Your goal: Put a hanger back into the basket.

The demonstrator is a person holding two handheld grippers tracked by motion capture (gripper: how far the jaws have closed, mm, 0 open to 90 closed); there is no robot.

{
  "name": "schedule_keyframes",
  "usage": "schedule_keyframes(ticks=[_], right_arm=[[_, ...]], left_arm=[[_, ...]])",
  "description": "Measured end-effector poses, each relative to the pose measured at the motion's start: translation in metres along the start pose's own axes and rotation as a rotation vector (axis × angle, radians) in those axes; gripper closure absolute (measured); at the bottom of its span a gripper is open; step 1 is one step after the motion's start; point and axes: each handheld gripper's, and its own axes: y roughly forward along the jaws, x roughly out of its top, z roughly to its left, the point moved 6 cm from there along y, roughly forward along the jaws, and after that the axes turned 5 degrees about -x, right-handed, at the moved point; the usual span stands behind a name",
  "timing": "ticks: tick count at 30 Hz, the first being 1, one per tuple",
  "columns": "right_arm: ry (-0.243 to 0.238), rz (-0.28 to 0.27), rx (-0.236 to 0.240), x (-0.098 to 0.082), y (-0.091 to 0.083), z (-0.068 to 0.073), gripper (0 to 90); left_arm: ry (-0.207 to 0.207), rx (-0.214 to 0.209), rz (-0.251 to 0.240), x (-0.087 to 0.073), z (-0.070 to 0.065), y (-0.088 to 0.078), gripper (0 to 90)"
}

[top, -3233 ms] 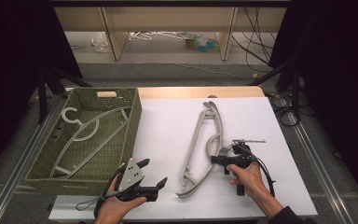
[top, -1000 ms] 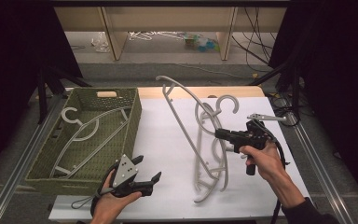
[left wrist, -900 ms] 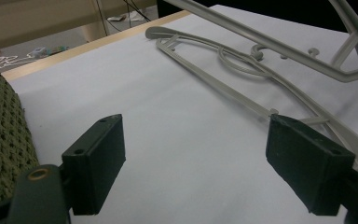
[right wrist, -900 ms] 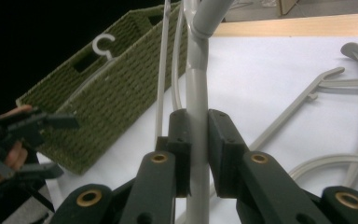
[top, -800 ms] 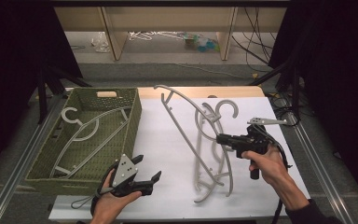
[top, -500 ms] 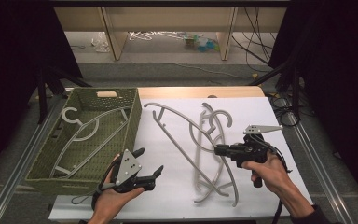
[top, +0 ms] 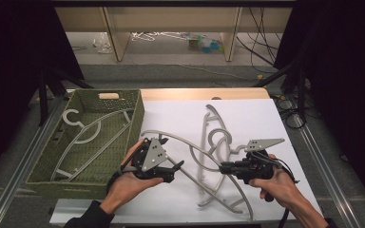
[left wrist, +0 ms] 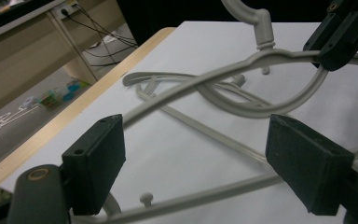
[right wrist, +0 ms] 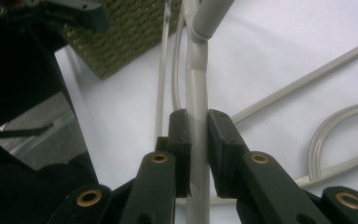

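Bright lit tabletop, dark surroundings, soft shadows, slightly blurred close-ups

Left claw (top: 177, 166): black body, grey three-cornered plate on top dotted with small dark holes. In the left gripper view, its two jaws are blocky black pads with chamfered edges, a small hole in the side of one, and a round tan-rimmed pivot at lower left. Right claw (top: 223, 167): black pistol-style body, grey three-cornered plate on top, black cable trailing off behind the hand. In the right gripper view, its jaws are narrow black blocks on black link arms, with brass-coloured ringed pivots. The person wears a dark sleeve (top: 88, 217) on the left forearm.
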Motion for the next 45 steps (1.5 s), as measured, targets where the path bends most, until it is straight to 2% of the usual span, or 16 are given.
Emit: schedule_keyframes(ticks=[2,3,4,5,6,8,11,13,15,17,21,29,31,33,41,45], right_arm=[[-0.014,0.019,-0.015,-0.003,-0.001,0.001,80.3],[-0.018,0.030,-0.012,-0.006,-0.001,0.002,80.3],[-0.031,0.046,-0.003,-0.009,0.000,0.004,80.2],[-0.031,0.046,-0.003,-0.009,0.000,0.004,80.2],[-0.043,0.052,-0.006,-0.011,0.000,0.005,80.3],[-0.055,0.064,-0.001,-0.012,-0.001,0.008,80.2],[-0.069,0.072,0.002,-0.013,-0.002,0.009,80.3],[-0.085,0.081,0.002,-0.014,-0.002,0.009,80.2],[-0.095,0.099,0.008,-0.016,-0.003,0.011,80.2],[-0.116,0.104,-0.001,-0.017,-0.003,0.012,80.2],[-0.130,0.114,0.013,-0.019,-0.005,0.014,80.2],[-0.180,0.122,0.023,-0.020,-0.007,0.020,80.2],[-0.196,0.124,0.023,-0.018,-0.006,0.020,80.2],[-0.196,0.126,0.024,-0.018,-0.007,0.021,80.2],[-0.278,0.138,0.051,-0.016,-0.007,0.020,79.7],[-0.277,0.123,0.064,-0.012,-0.013,0.014,76.1]], left_arm=[[-0.002,-0.057,0.016,0.002,-0.003,0.006,19.6],[-0.004,-0.061,0.010,0.003,-0.003,0.010,19.7],[0.018,-0.072,0.031,0.003,-0.003,0.013,19.8],[0.008,-0.088,0.029,0.004,-0.004,0.017,19.8],[0.018,-0.140,0.058,0.003,-0.006,0.021,19.8],[0.045,-0.156,0.076,0.003,-0.007,0.028,20.1],[0.043,-0.224,0.113,0.002,-0.012,0.038,21.1],[0.053,-0.234,0.117,0.003,-0.013,0.043,21.6],[0.045,-0.285,0.123,0.004,-0.014,0.047,26.1],[0.008,-0.330,0.124,0.004,-0.015,0.050,29.0],[0.020,-0.390,0.142,0.003,-0.019,0.053,38.5],[0.073,-0.470,0.178,0.001,-0.025,0.056,54.4],[0.080,-0.484,0.173,0.001,-0.026,0.056,63.2],[0.107,-0.498,0.186,0.001,-0.026,0.054,64.6],[0.172,-0.558,0.169,0.002,-0.032,0.047,72.6],[0.175,-0.559,0.134,0.009,-0.039,0.041,79.0]])
